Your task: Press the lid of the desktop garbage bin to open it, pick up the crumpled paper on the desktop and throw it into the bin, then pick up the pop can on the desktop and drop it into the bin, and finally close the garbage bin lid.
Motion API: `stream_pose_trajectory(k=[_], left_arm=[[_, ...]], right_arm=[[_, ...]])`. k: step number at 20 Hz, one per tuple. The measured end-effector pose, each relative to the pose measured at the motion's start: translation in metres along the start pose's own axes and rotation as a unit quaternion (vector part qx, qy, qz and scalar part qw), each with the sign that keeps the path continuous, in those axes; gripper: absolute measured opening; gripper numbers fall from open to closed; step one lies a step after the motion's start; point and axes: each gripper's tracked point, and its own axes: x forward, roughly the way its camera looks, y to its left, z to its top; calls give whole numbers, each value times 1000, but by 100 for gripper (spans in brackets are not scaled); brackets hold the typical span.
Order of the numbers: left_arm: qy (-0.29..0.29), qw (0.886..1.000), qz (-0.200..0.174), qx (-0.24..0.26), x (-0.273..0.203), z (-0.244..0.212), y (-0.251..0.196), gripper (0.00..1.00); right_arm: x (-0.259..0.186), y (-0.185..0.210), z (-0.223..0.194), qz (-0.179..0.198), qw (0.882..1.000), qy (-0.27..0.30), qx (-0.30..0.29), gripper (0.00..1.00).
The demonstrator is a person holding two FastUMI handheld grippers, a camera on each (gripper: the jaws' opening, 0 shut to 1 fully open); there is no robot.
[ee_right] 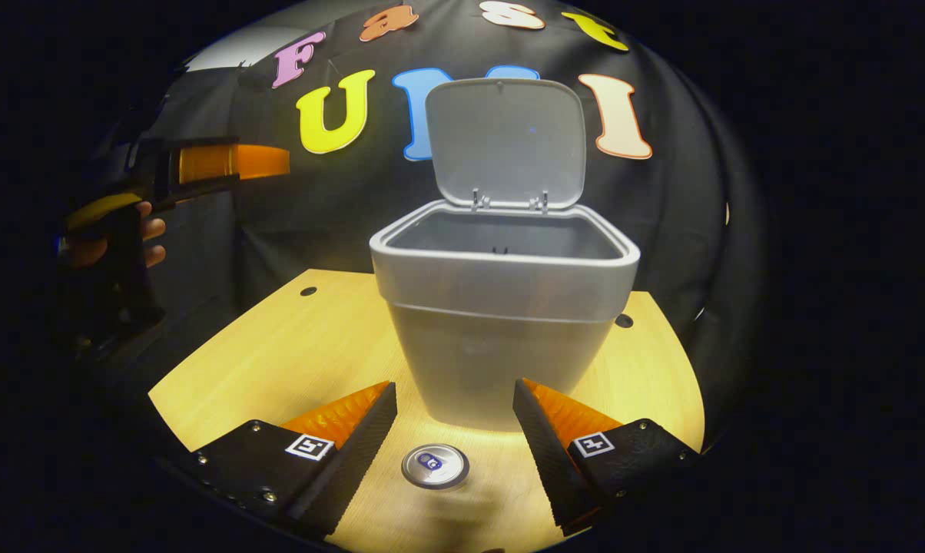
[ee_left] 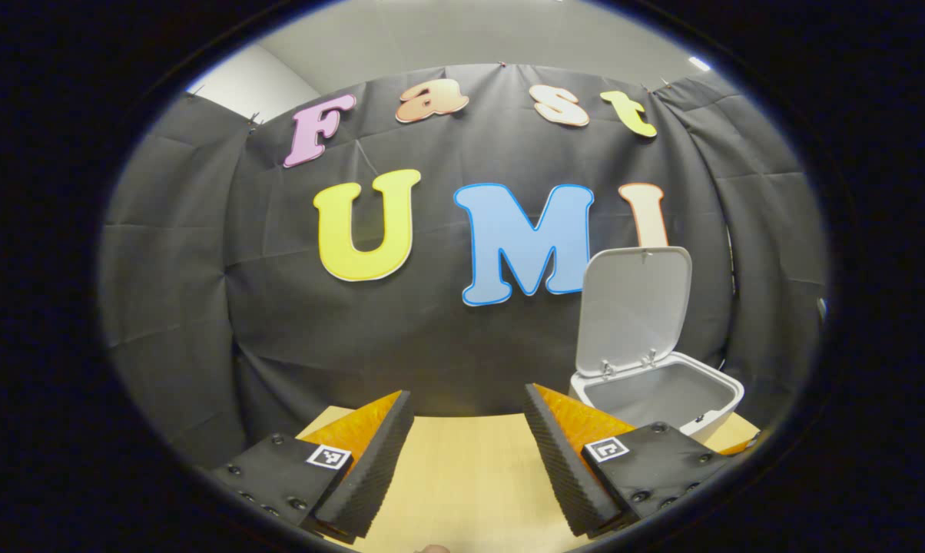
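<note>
The grey garbage bin (ee_right: 501, 322) stands on the wooden table with its lid (ee_right: 505, 142) swung up. In the left gripper view the bin (ee_left: 662, 395) sits at the right, lid (ee_left: 635, 307) upright. A pop can (ee_right: 435, 465) stands upright just in front of the bin, seen from above. My right gripper (ee_right: 455, 438) is open above the can, which lies between its fingers without touching them. My left gripper (ee_left: 469, 453) is open and holds nothing, left of the bin. In the right gripper view the left gripper (ee_right: 201, 165) hangs high at the far left, held by a hand (ee_right: 117, 238).
The wooden table (ee_right: 293, 353) has small round holes (ee_right: 308, 291) near its back corners. The black cloth wall runs close behind the bin. Bare tabletop (ee_left: 462, 461) lies under my left gripper.
</note>
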Motion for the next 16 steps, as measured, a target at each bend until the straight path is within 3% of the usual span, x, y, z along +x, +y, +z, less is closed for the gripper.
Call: stream_pose_trajectory(k=[16], left_arm=[[17,999,39,-10,-17,-9,45,99]], right_arm=[[27,7,-88,22,994,102,-12,97]])
